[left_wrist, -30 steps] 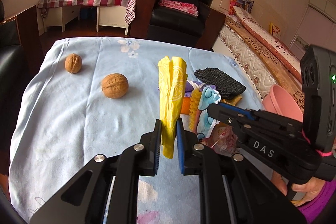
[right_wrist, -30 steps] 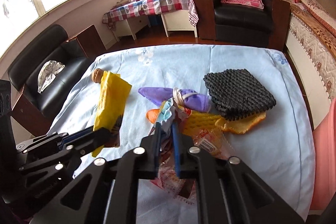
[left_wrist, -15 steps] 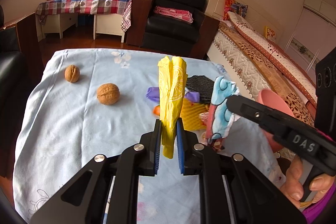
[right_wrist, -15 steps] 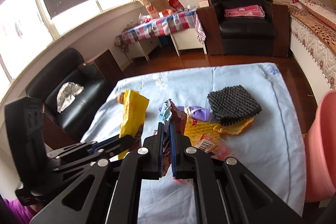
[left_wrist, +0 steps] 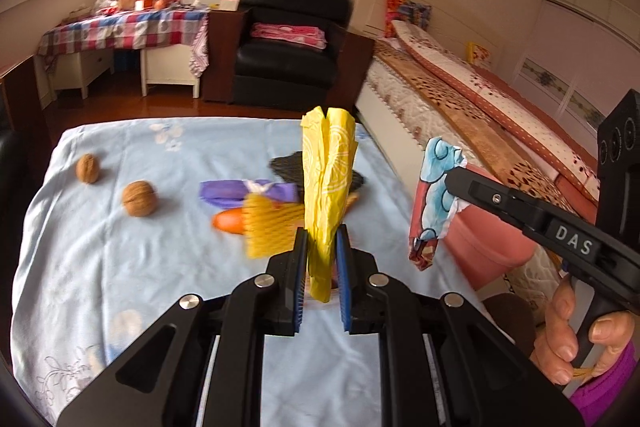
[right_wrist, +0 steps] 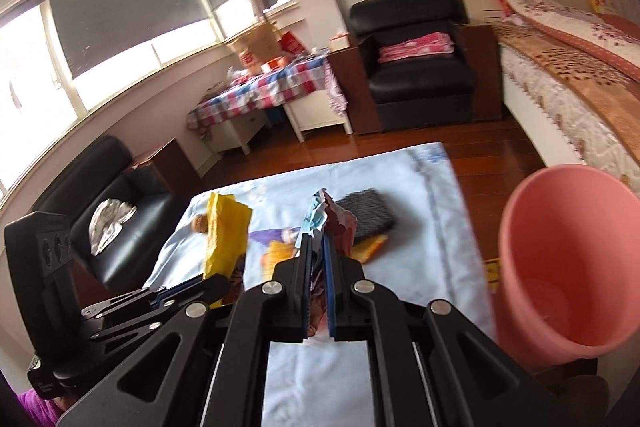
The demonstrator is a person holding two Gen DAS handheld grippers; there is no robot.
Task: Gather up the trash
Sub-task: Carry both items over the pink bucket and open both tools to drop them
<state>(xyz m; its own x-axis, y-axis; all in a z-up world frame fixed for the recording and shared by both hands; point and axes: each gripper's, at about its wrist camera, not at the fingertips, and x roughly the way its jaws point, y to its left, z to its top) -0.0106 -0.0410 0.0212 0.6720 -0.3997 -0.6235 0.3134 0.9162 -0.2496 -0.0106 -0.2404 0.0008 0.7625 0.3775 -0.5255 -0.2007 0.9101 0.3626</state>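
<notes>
- Since the earlier frames you have lifted both grippers off the table (left_wrist: 100, 267); the cloth now sits lower and farther in both views.
- Your left gripper (left_wrist: 322, 255) stays clamped on the yellow wrapper (left_wrist: 326, 187), which stands upright between the pads, same grip as before.
- Your right gripper (right_wrist: 318, 259) stays clamped on the blue-and-red wrapper (left_wrist: 434, 199); a second ago it was down in the trash pile, now the wrapper hangs free in the air, right of the table edge.
- The pink bin (right_wrist: 568, 267) was a sliver at the frame edge before; now it fills the right of the right wrist view, mouth tilted toward the camera.
- Bin contents: smooth pink inside, a faint rounded shape low down, too blurred to tell what it is.
- Left on the table: two walnuts (left_wrist: 138, 198), a purple wrapper (left_wrist: 236, 191), an orange peel (left_wrist: 228, 221), yellow foam netting (left_wrist: 268, 227), a black mesh pad (right_wrist: 370, 213).
- Hard to read: netting and peel are motion-blurred; the yellow wrapper covers most of the black pad in the left view; in the right view its own fingers hide the wrapper's lower part.
- Your right hand (left_wrist: 576, 343) is cut off at the frame edge, purple sleeve (left_wrist: 600, 393) below it.
</notes>
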